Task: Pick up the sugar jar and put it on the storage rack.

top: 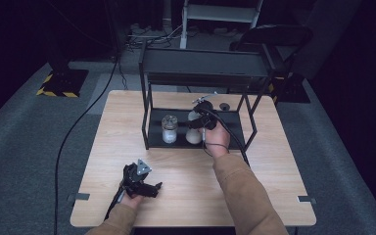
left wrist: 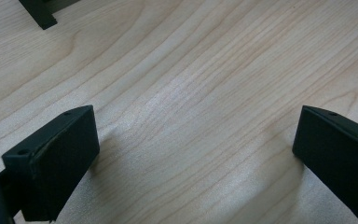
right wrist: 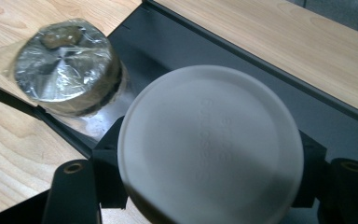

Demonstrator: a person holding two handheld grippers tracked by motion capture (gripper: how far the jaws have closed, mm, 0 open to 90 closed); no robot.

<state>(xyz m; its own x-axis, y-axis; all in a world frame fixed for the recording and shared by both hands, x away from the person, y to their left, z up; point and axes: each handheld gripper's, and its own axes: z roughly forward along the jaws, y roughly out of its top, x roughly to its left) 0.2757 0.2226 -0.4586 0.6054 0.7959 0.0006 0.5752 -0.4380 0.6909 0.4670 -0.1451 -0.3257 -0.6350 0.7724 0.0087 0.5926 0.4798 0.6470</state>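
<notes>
Near the front-left corner of the light wooden table (top: 186, 196), well short of the black metal two-tier shelf rack (top: 203, 68), the left gripper (top: 139, 181) rests idle. In the left gripper view its two black jaws stand wide apart over bare wood with nothing between them, so it takes no part in the work.

Further right, on the rack's lower tray, stands a glass jar with a foil-wrapped silver lid (top: 169, 128), upright and untouched. Just to the right of that jar, the right gripper (top: 199, 122) is clamped on a glass jar with a flat white lid (right wrist: 209, 144). In the right gripper view, black pads (right wrist: 109, 172) press the jar's sides just below the lid, one on each side, and the lid sits squarely between them.

The step in hand looks like setting this white-lidded jar onto the rack's lower tray beside the foil-lidded one. Whether its base already rests on the tray I cannot tell. The next move calls for settling the jar flat, clear of its neighbour and the rack's posts, then letting go.
</notes>
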